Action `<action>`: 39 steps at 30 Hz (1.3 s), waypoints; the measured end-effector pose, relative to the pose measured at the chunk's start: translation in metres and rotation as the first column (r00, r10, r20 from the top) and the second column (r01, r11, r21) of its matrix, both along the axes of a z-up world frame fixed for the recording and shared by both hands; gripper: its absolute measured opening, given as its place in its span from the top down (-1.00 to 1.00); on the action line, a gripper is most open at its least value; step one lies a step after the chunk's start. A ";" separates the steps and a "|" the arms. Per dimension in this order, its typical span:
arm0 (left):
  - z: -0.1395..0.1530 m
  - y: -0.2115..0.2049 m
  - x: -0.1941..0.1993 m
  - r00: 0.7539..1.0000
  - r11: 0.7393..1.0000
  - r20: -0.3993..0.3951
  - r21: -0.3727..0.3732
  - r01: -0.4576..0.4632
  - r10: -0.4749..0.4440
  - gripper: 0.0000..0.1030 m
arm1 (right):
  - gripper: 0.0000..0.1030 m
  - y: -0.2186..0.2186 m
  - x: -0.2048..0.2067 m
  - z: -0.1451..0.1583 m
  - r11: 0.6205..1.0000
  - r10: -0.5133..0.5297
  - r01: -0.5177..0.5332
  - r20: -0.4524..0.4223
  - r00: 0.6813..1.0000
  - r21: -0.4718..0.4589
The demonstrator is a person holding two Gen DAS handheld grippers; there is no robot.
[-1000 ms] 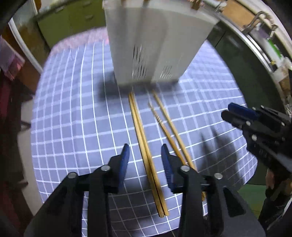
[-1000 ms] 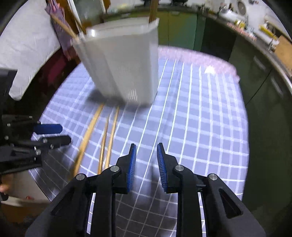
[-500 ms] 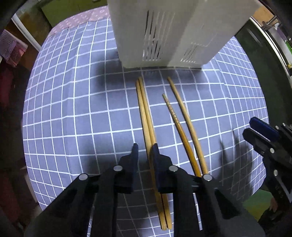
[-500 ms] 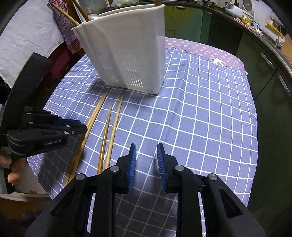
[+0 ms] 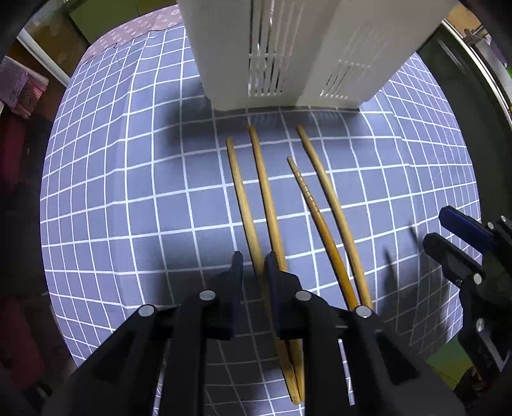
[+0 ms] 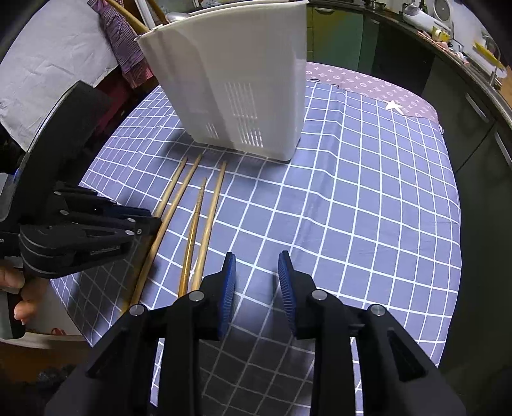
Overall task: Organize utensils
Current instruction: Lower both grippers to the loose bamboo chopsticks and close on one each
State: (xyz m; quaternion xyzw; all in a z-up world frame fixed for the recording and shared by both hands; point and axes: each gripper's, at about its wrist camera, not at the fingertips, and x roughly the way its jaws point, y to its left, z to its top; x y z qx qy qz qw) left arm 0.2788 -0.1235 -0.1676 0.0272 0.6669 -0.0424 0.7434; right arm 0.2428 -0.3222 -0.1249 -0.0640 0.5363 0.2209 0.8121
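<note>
Four wooden chopsticks lie on the checked tablecloth in front of a white slotted utensil holder (image 5: pixel 288 48) (image 6: pixel 240 80). My left gripper (image 5: pixel 254 265) (image 6: pixel 153 222) points straight down at the left pair. Its narrow jaws hold the leftmost chopstick (image 5: pixel 243 198). The second chopstick (image 5: pixel 265 192) runs under the right-hand finger. The other two chopsticks (image 5: pixel 323 220) lie free to the right. My right gripper (image 6: pixel 256 272) (image 5: pixel 448 236) hovers beside them over bare cloth, its jaws opening with nothing between them.
The blue-grey tablecloth (image 6: pixel 368 192) covers a small table whose edges fall off close on every side. The holder has chopsticks and a spoon (image 6: pixel 174 16) standing in it. Dark green cabinets (image 6: pixel 400 64) stand behind. A person's hand (image 6: pixel 12 281) holds the left gripper.
The left gripper came down onto the left chopstick pair and its jaws narrowed. The leftmost chopstick's far end swung away from its neighbour. The right jaws widened a little.
</note>
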 end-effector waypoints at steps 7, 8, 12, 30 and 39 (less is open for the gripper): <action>0.000 -0.013 0.005 1.000 1.000 -0.009 0.002 -0.010 0.010 0.83 | 0.46 0.000 0.000 0.001 1.000 0.002 -0.002 -0.001 1.000 -0.005; -0.001 -0.011 0.005 1.000 1.000 -0.010 0.000 -0.010 0.010 0.84 | 0.46 -0.001 0.000 0.001 1.000 0.003 -0.003 -0.005 1.000 -0.005; -0.001 -0.010 0.010 1.000 1.000 -0.013 -0.014 -0.011 0.011 0.87 | 0.46 -0.003 0.000 0.001 1.000 0.002 -0.002 -0.008 1.000 -0.004; 0.076 0.028 -0.055 0.949 0.995 0.315 -0.095 0.039 -0.007 0.87 | 0.43 0.034 0.010 -0.013 0.998 0.058 -0.060 -0.097 0.994 -0.016; 0.106 0.042 -0.090 0.882 0.995 0.471 -0.085 0.056 -0.010 0.87 | 0.69 0.069 0.024 -0.031 0.993 0.079 -0.091 -0.147 0.986 -0.070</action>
